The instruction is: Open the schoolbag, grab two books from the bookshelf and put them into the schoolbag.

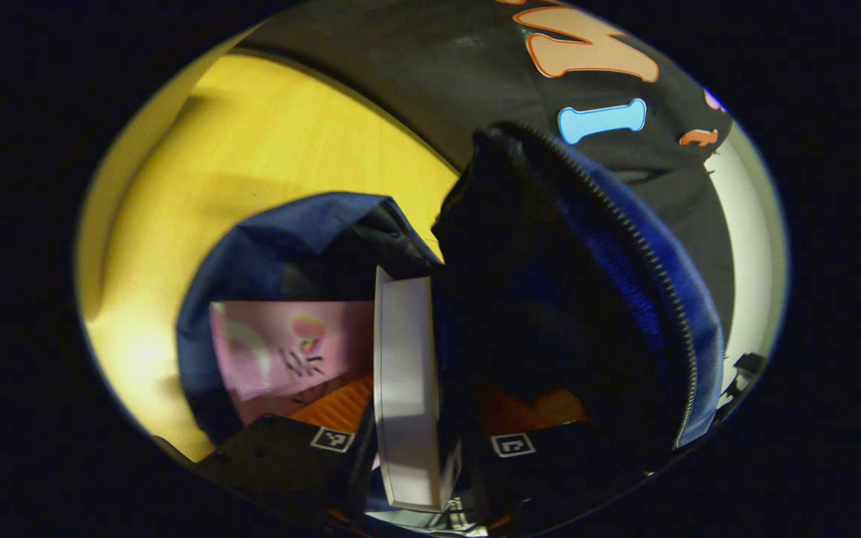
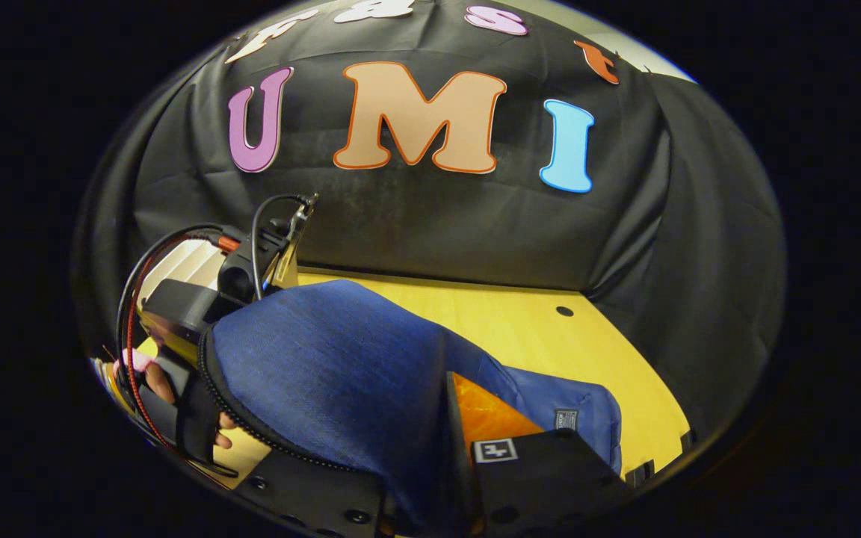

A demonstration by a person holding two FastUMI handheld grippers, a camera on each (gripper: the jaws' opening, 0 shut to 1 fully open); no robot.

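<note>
1. Left gripper (image 1: 409,441): pinching a white book (image 1: 404,388), held inside the open schoolbag (image 1: 587,246).
2. Right gripper (image 2: 430,478): pinching the schoolbag's blue flap (image 2: 326,366).
3. Schoolbag lies on the yellow table (image 2: 550,329), beside the rear edge.
4. Pink book (image 1: 288,347) already inside.

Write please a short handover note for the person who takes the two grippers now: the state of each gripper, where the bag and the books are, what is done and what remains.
Left gripper: shut on the white book, held edge-on and pushed into the mouth of the schoolbag.
Right gripper: shut on the bag's blue flap, holding it up.
Schoolbag lies on the yellow table, unzipped and open.
A pink book is already inside.
Done: bag opened, first book in.
Left: release the white book fully inside, then let the flap go.
</note>
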